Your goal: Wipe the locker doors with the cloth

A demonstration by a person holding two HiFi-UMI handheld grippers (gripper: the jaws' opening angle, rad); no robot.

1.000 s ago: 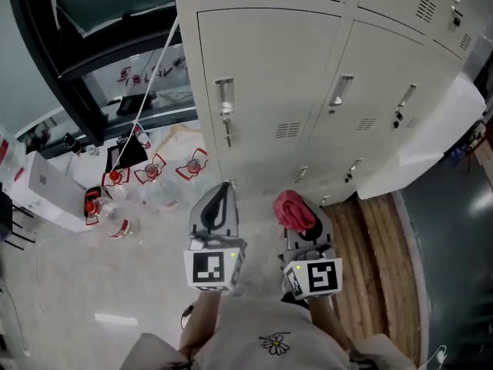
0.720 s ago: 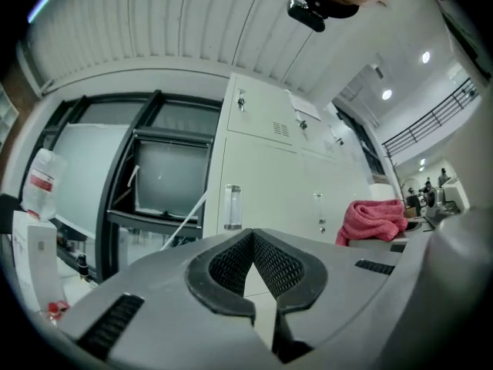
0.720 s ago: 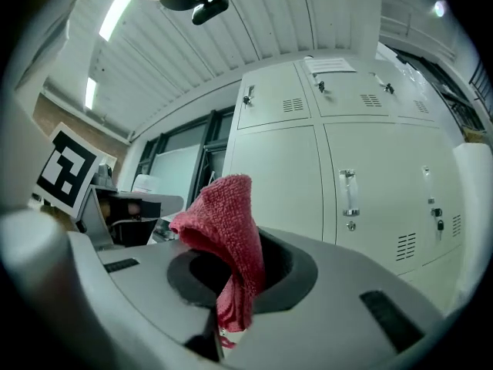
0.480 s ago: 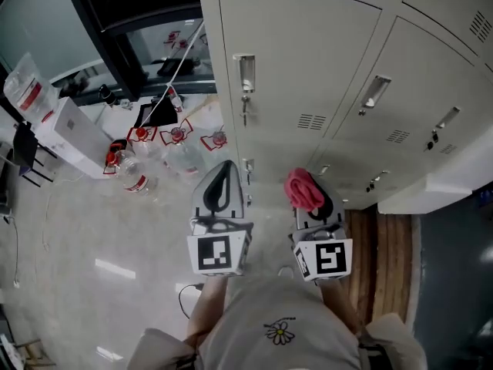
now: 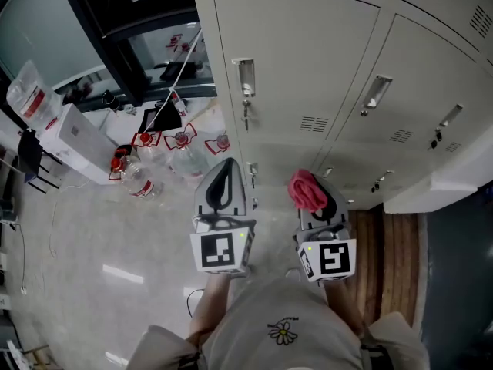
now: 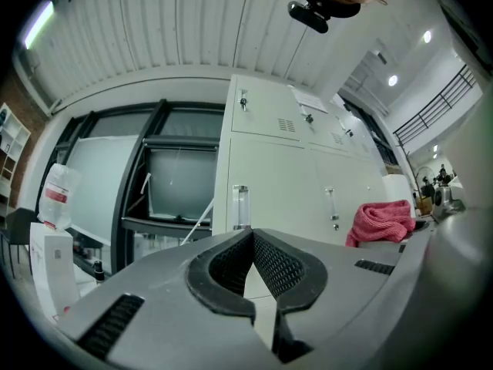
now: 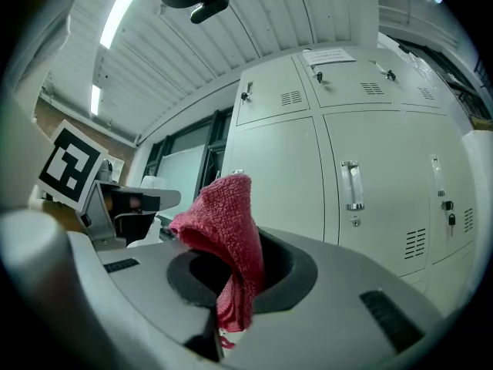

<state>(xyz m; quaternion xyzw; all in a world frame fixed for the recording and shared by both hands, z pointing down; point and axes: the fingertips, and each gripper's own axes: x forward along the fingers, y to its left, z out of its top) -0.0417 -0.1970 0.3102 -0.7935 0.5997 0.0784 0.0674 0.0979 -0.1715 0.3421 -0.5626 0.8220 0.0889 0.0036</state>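
A bank of pale grey lockers (image 5: 308, 60) stands in front of me, with doors carrying metal handles (image 5: 246, 79) and vents. My right gripper (image 5: 312, 187) is shut on a pink cloth (image 5: 306, 190), which sticks up bunched from its jaws (image 7: 228, 237). It is held short of the lower doors (image 7: 281, 183), apart from them. My left gripper (image 5: 224, 177) is shut with nothing in it (image 6: 251, 237), and it points at the left locker column (image 6: 254, 183). The pink cloth (image 6: 380, 220) shows at the right of the left gripper view.
Several water bottles with red labels (image 5: 140, 177) lie on the pale floor at the left, by a white box (image 5: 73, 141). A dark-framed window (image 5: 146, 45) lies left of the lockers. Wooden boards (image 5: 397, 260) run along the right. A white cover (image 5: 462, 183) drapes the far-right lockers.
The head view has shifted so the lockers sit more to the right and closer. Both grippers have drifted slightly right and down, still side by side. The cloth stays gripped.
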